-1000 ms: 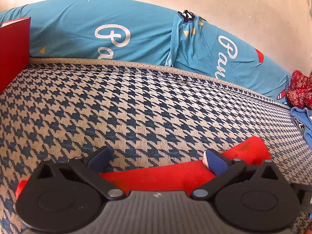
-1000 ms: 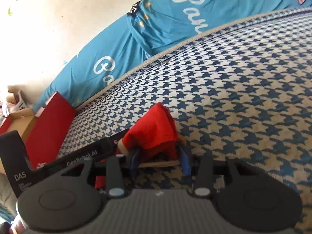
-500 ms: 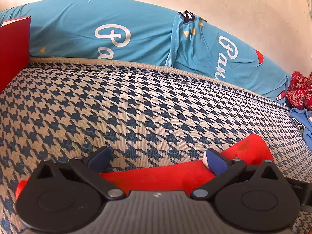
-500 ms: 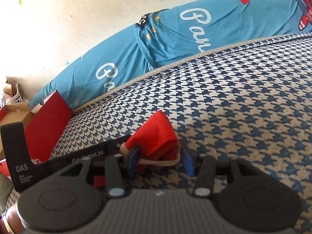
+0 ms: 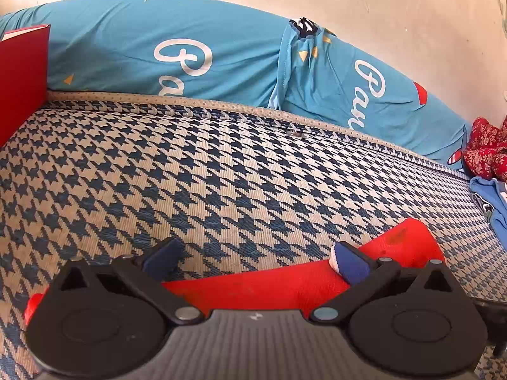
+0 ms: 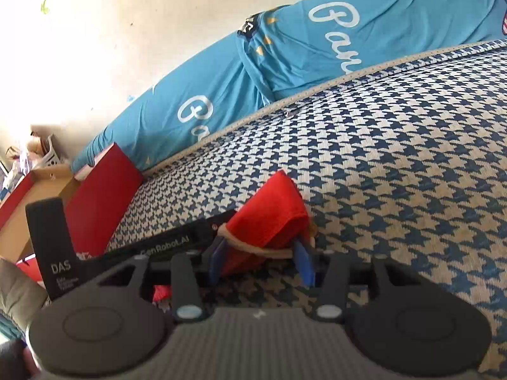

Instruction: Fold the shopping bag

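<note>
Houndstooth-patterned mattress supports the red shopping bag, which lies as a flattened strip under the left gripper; its jaws are spread wide and grip nothing. One bag end is bunched and lifted, with its tan handle, between the narrowed fingers of the right gripper. Blue pillows line the wall; a red box stands nearby.

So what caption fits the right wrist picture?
Right claw pinching the red shopping bag above the houndstooth mattress.
</note>
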Available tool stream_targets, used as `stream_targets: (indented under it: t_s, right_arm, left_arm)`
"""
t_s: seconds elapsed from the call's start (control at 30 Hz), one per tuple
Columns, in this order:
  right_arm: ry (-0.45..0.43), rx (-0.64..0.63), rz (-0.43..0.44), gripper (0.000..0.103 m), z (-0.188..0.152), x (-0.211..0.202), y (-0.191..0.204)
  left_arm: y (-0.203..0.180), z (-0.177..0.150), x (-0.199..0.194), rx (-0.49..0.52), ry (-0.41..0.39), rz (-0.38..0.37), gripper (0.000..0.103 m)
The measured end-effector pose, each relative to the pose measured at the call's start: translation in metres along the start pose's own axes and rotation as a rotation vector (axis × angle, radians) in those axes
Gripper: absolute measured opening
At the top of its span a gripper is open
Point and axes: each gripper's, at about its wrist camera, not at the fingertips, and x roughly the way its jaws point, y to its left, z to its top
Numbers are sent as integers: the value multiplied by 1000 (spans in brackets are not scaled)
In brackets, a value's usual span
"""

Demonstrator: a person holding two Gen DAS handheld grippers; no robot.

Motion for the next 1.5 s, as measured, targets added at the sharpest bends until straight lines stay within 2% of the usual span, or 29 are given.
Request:
stream_targets:
  t_s: [0.33,0.53,0.67,0.77,0.87,1.0,1.13,1.5]
  right_arm:
    - [0,-219,-31,46,-3,-1,17]
    - [-29,-345,-43,49,-6,0,32]
    - [6,-290,-15,63,-3,6,28]
    - [29,-257,0,63,-4,12,23]
    - [81,-215,50,66,-5,18,20]
    - [124,-162,127,79,-4,19,18]
    - [103,76,187,77,12,14,-8]
    - [99,125,246,76,17,11,-22]
  left_arm:
    - [1,0,0,-1,2,0,103]
    - [4,4,2,-4,9,-3,103]
    - [1,3,2,0,9,-4,103]
    - [-2,3,4,2,10,-4,103]
    - [-1,4,7,2,10,-4,103]
    - [-4,6,12,-7,9,-10,103]
    - [-7,8,17,-15,9,-17,103]
    - [-18,18,41,-14,30,-58,103]
